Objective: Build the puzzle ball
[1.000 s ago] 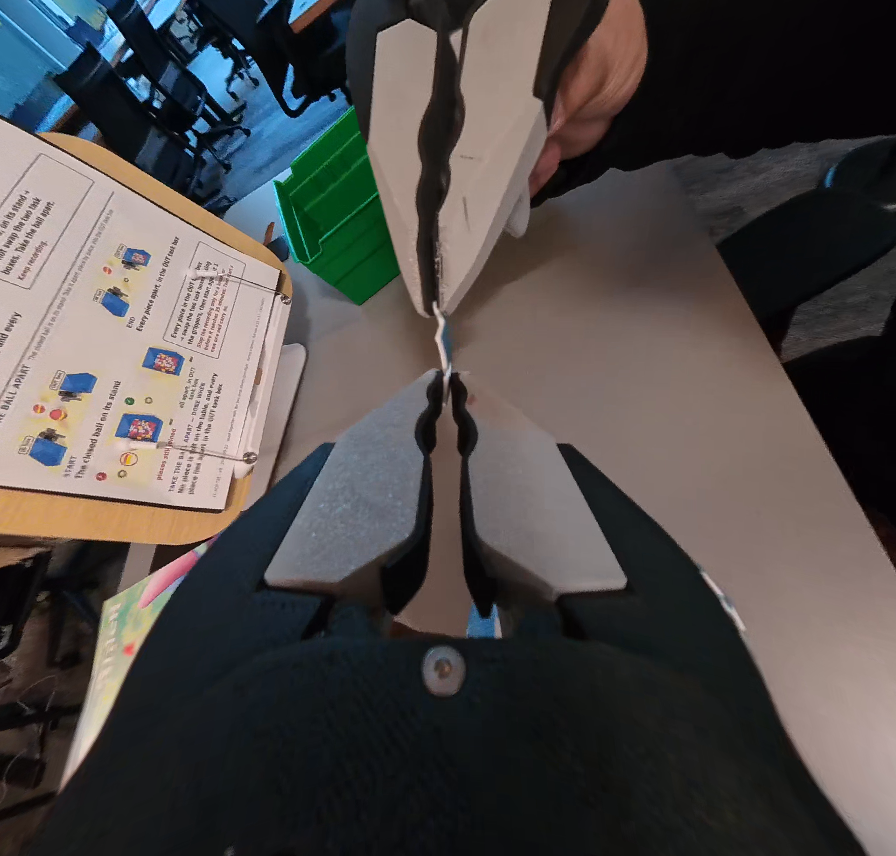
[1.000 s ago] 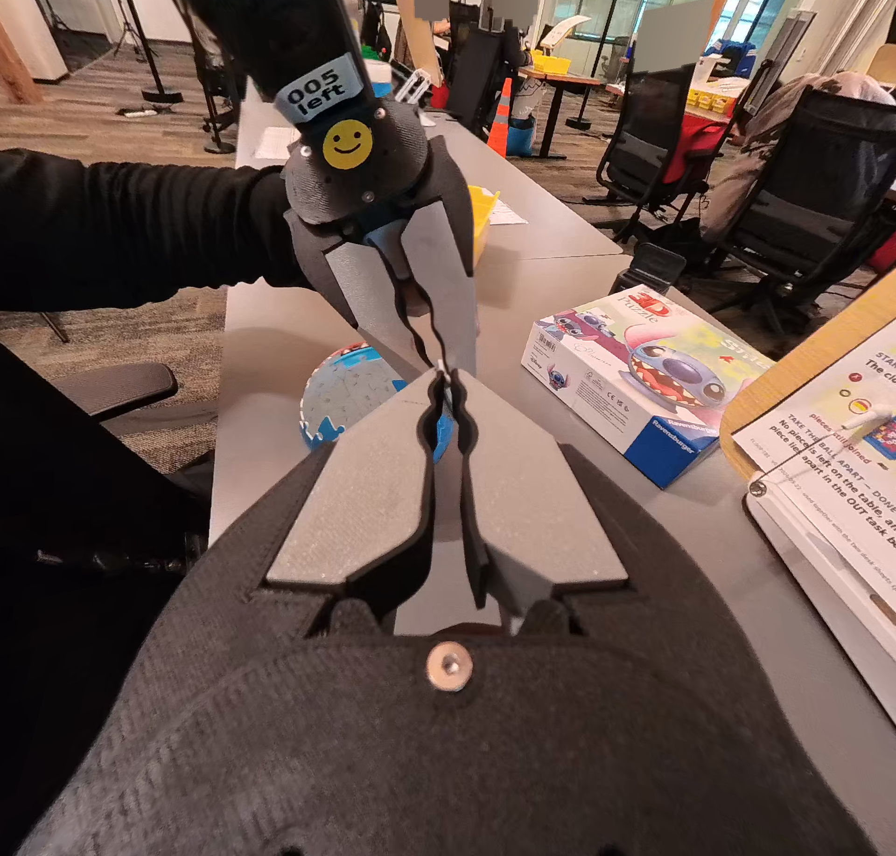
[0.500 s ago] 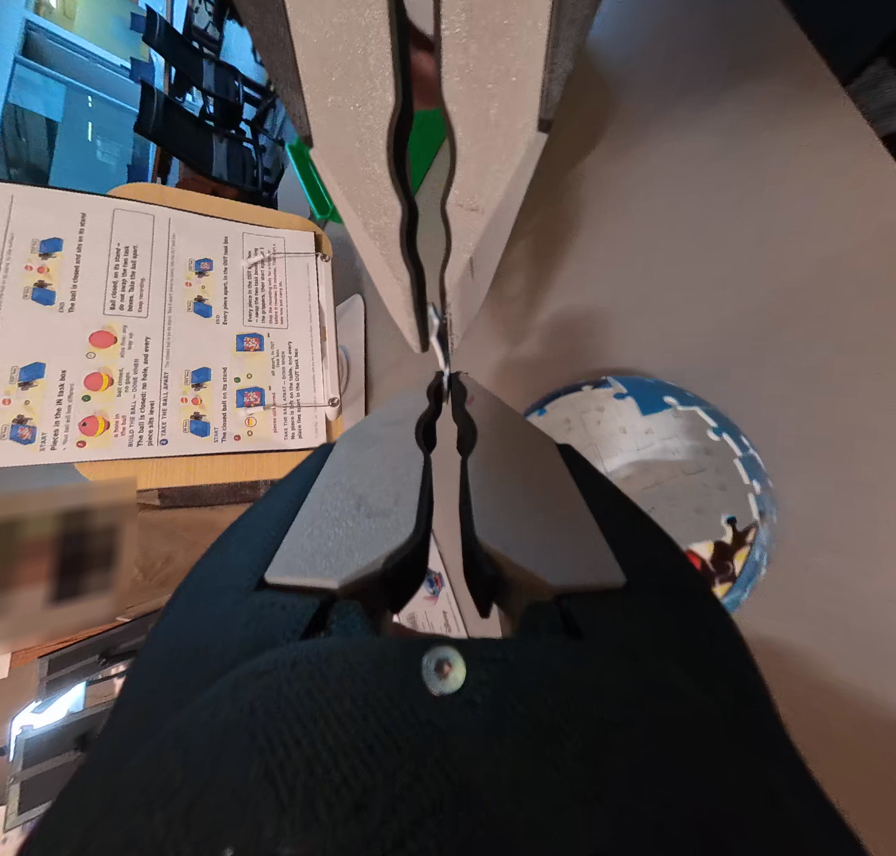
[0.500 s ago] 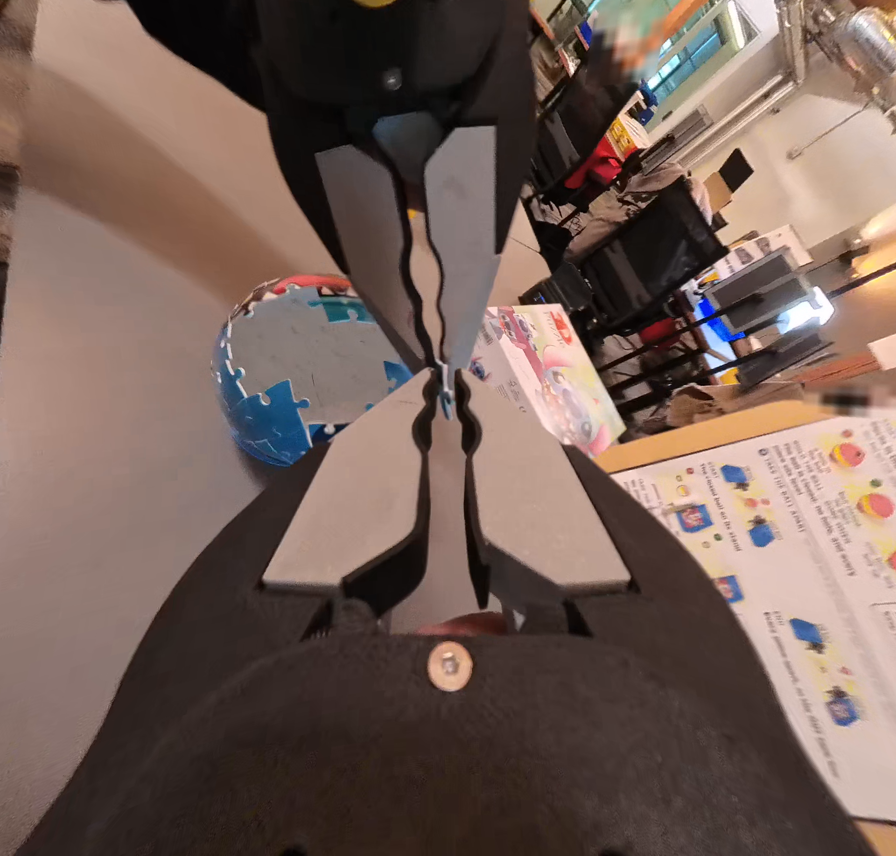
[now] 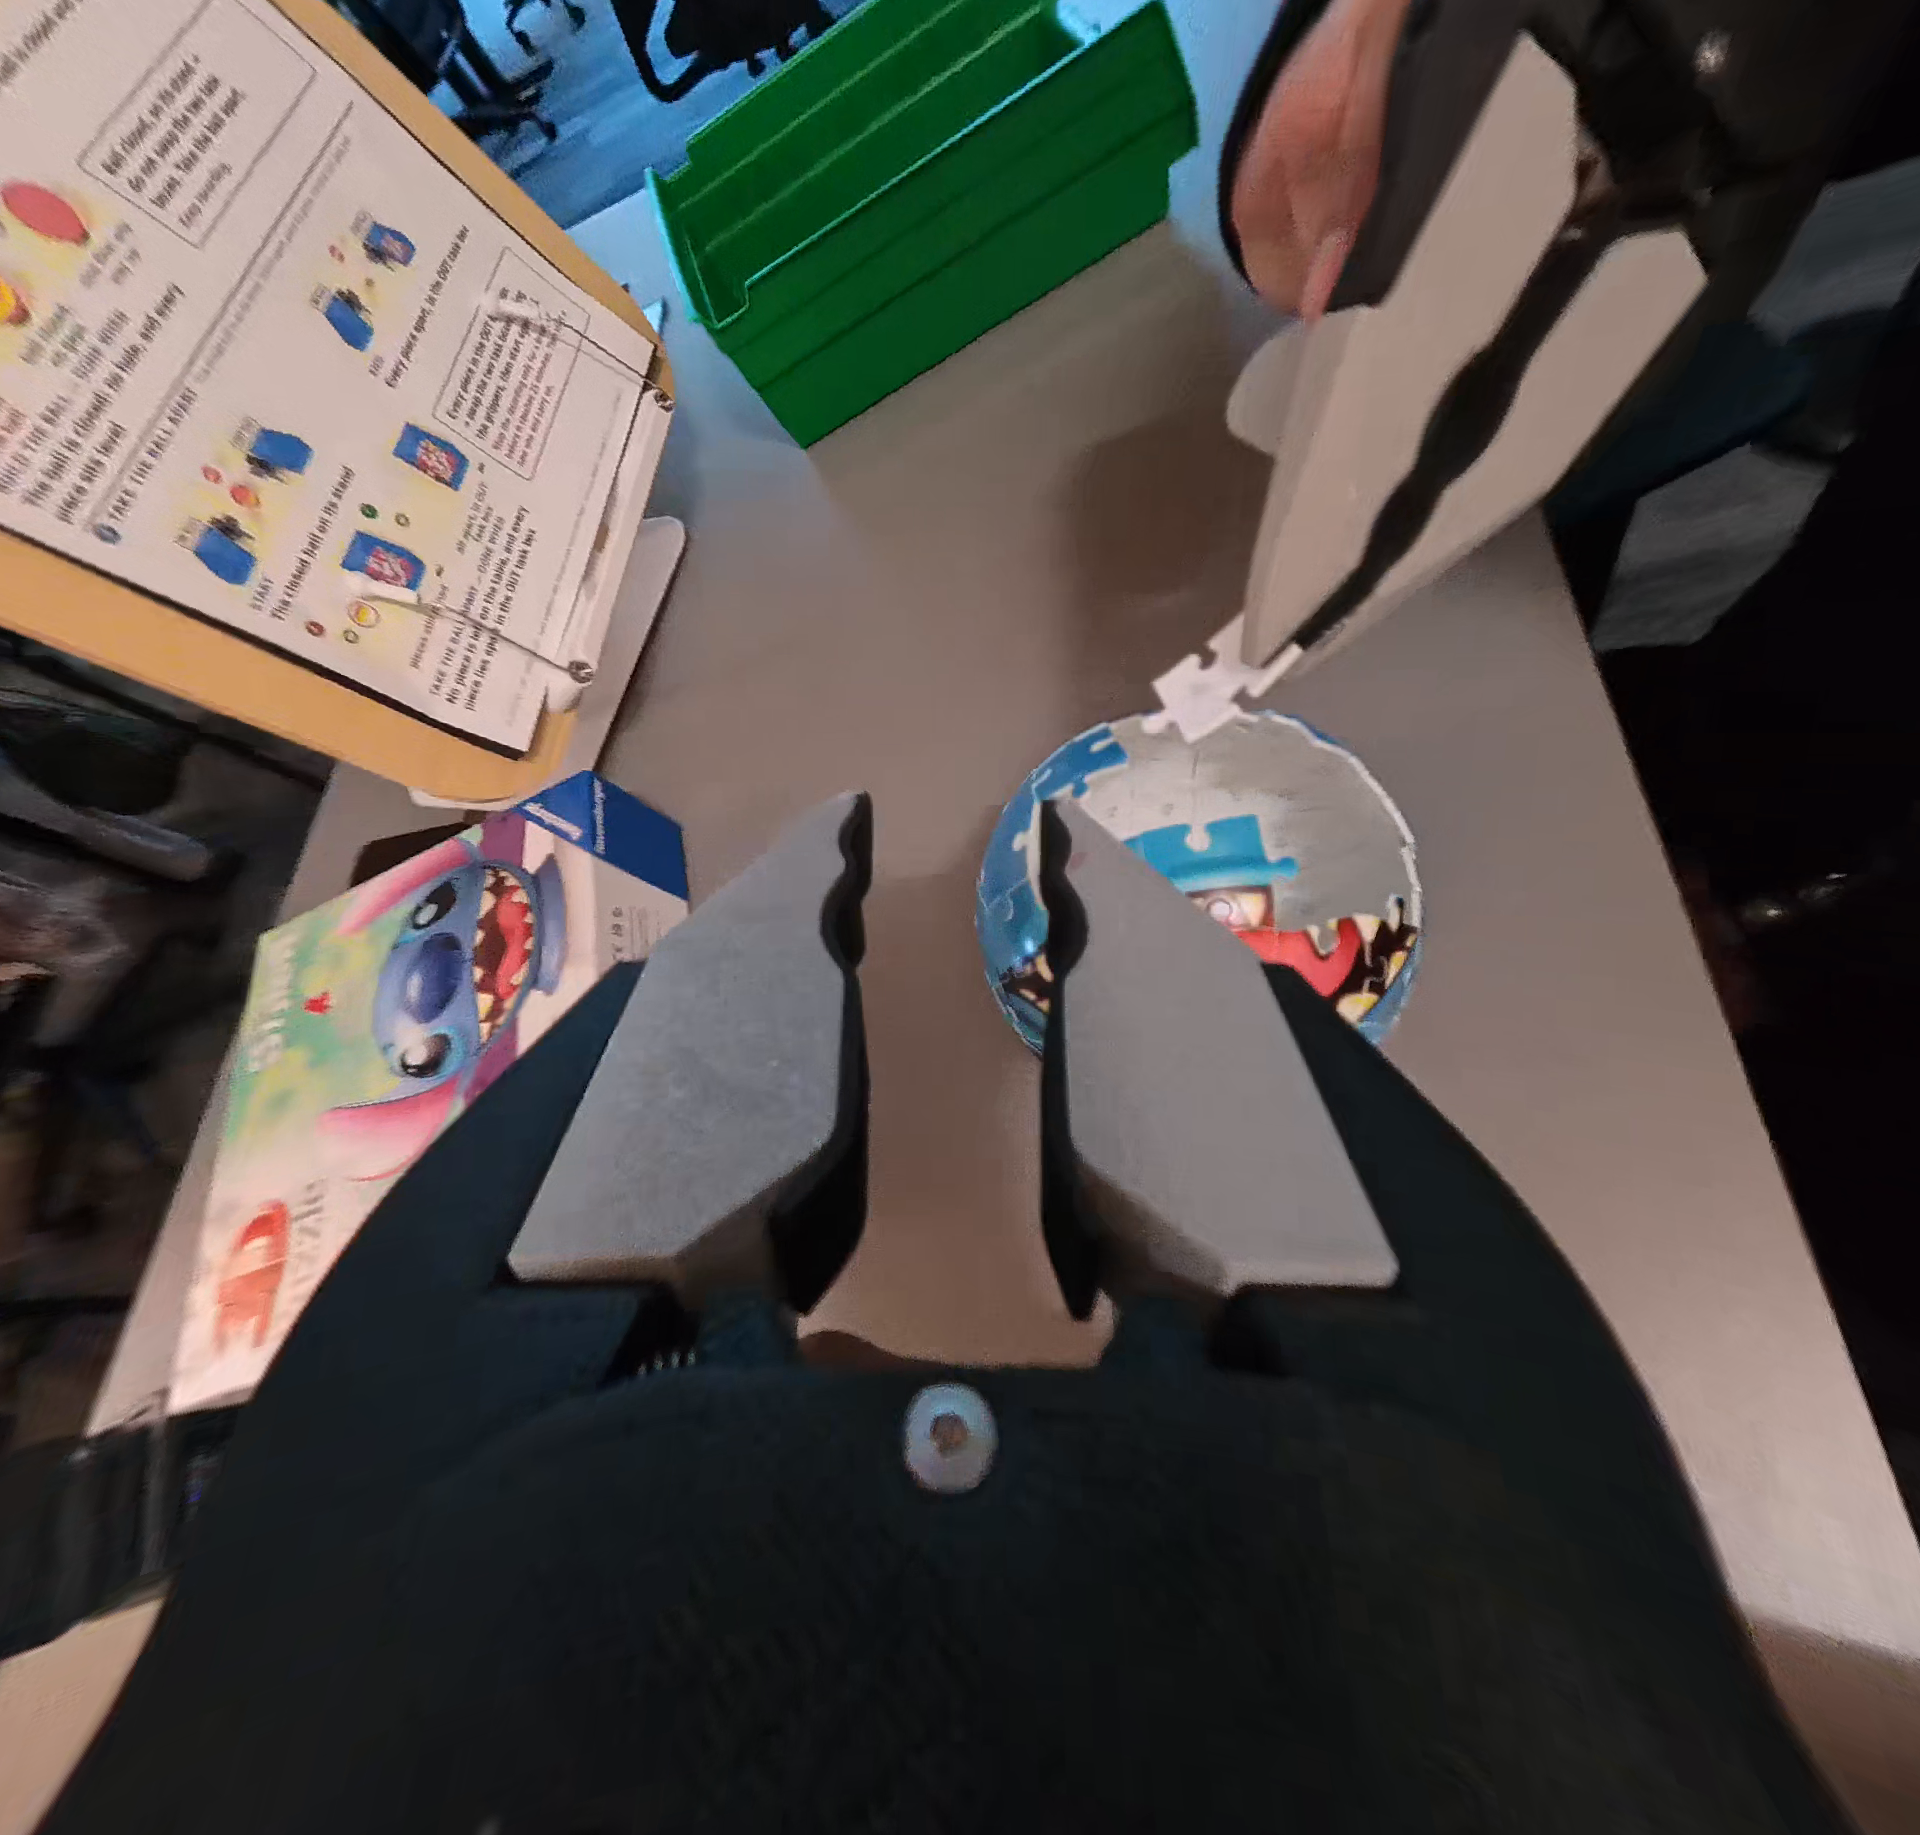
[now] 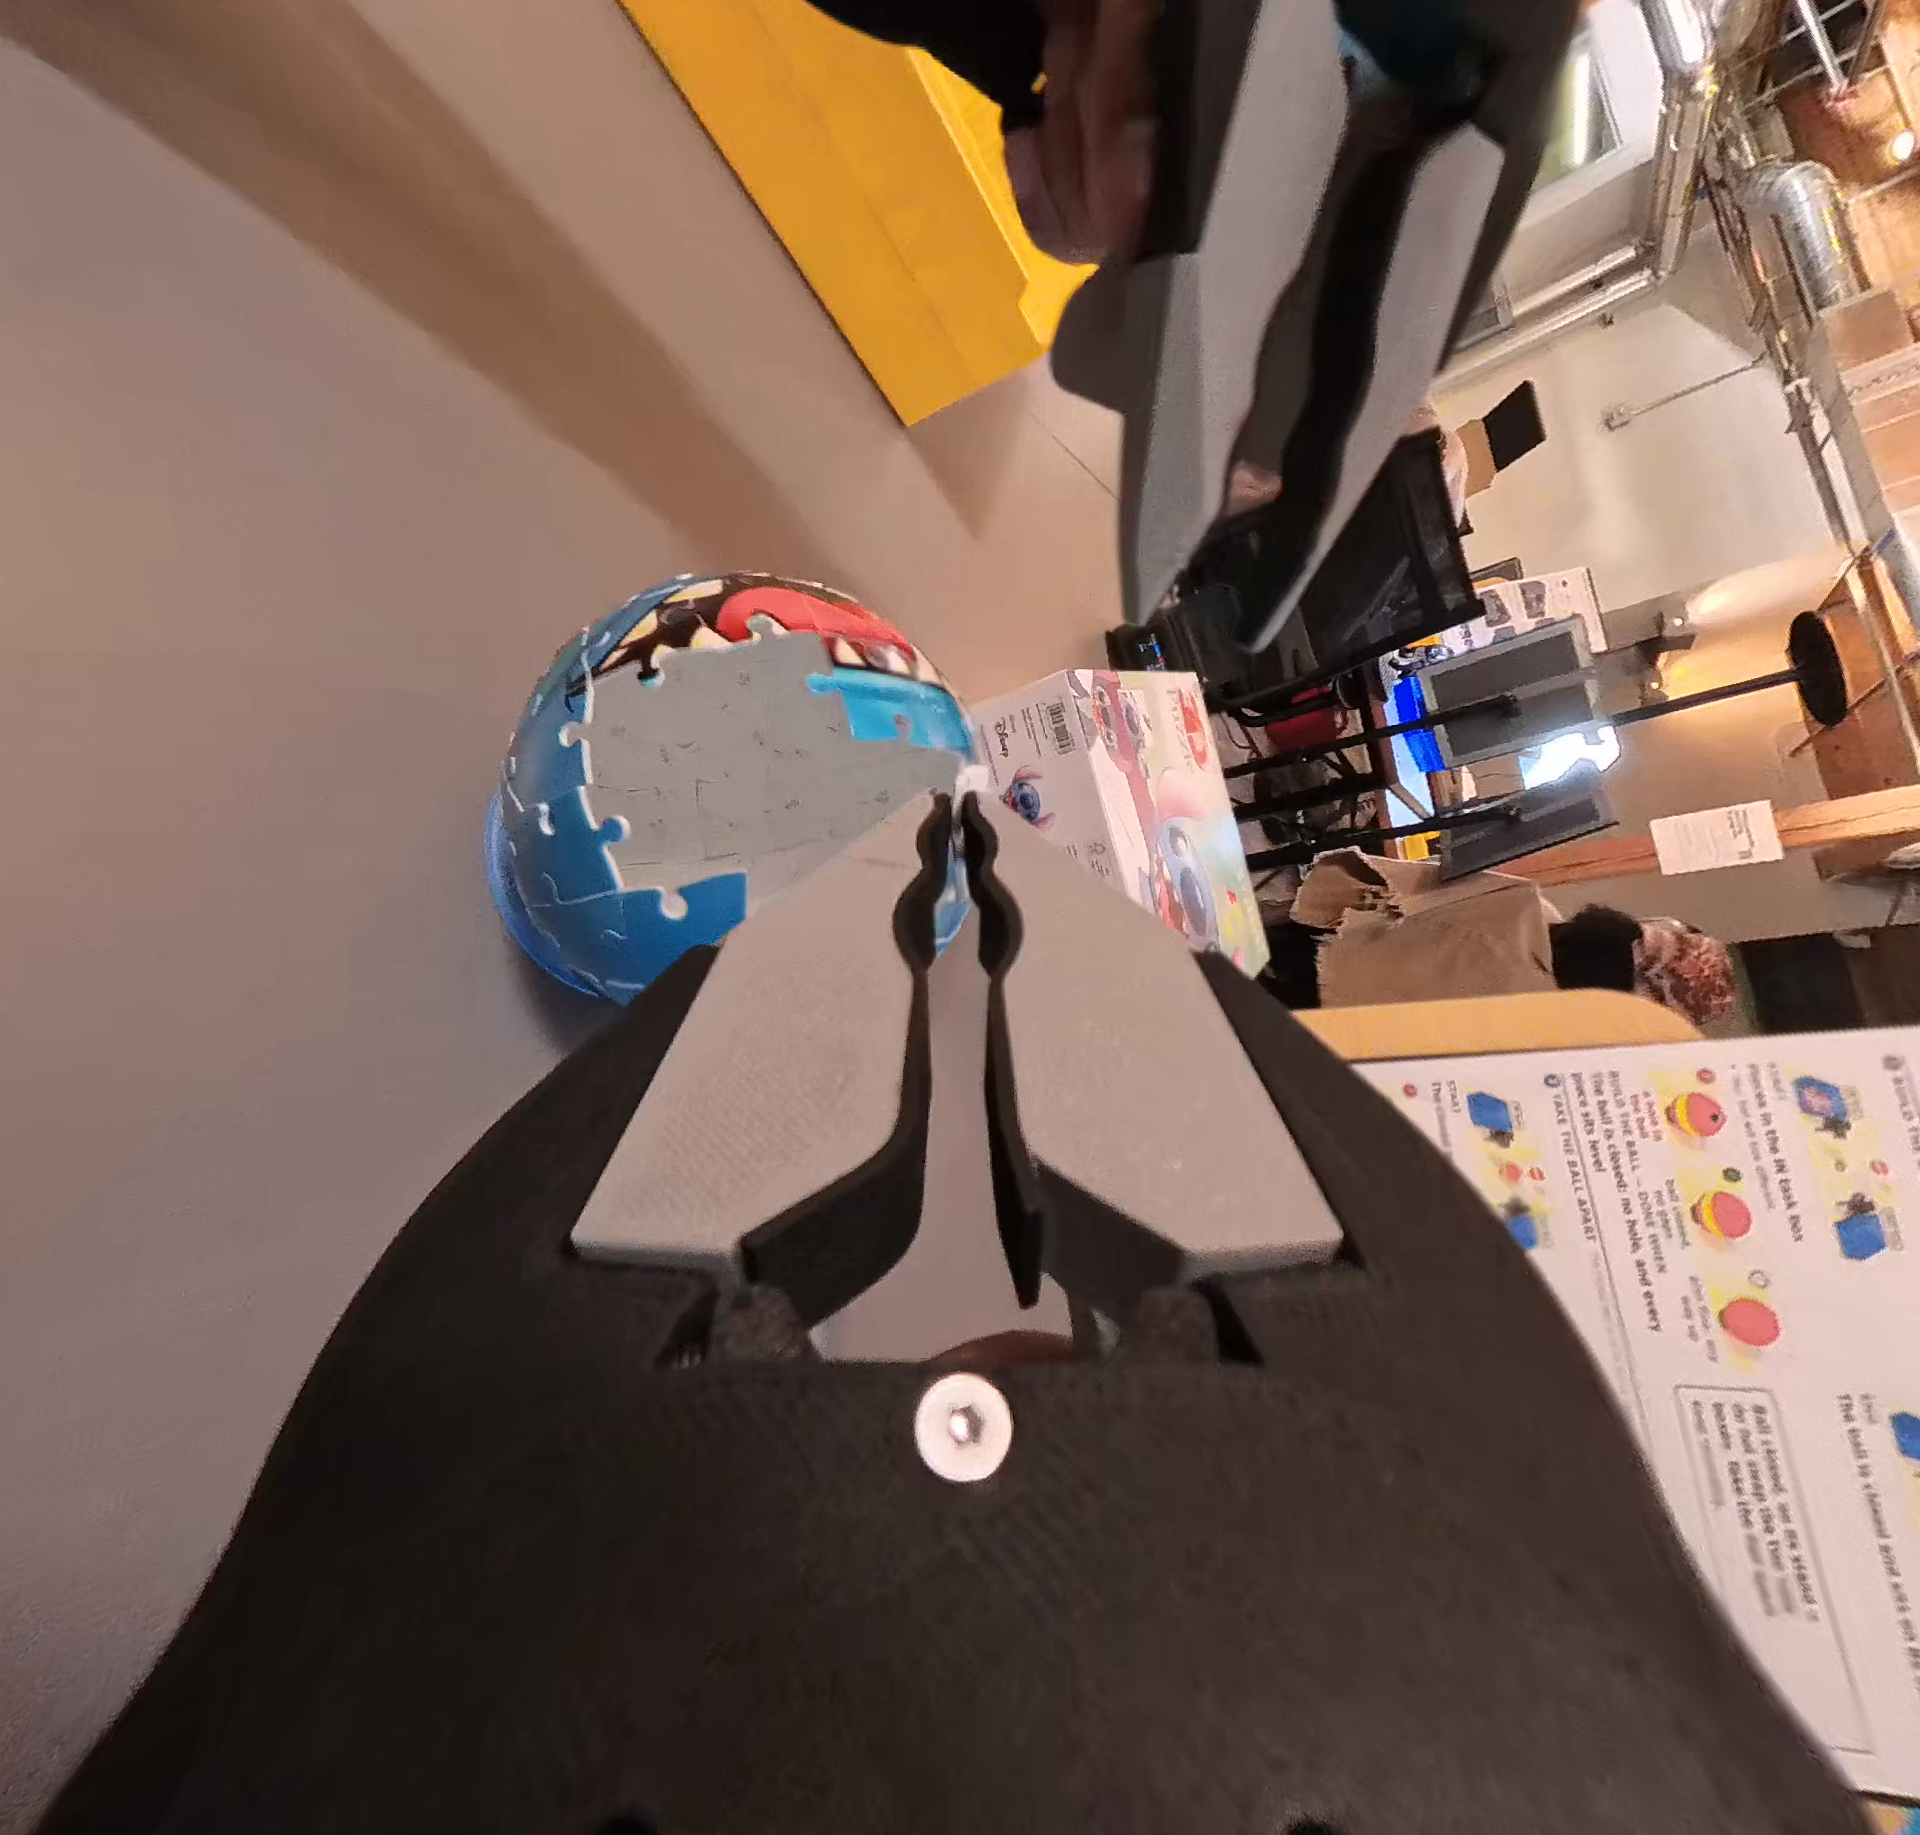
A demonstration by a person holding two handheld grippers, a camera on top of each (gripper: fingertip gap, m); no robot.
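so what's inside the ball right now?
The ball is part built and open on top. Through the gap only the grey backs of its own pieces show; no loose piece is visible. The left gripper covers the near wall. The right gripper holds a piece at the rim.

printed writing shows on the instruction sheet [image 5: 281, 351] and puzzle box [image 5: 416, 996], seemingly blurred in places.

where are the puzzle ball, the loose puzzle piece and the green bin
puzzle ball [image 5: 1247, 798], left wrist view, on the grey inner wall of the open shell.
loose puzzle piece [image 5: 1205, 689], left wrist view, on its white back, held at the ball's rim.
green bin [image 5: 925, 216], left wrist view, on its side wall.
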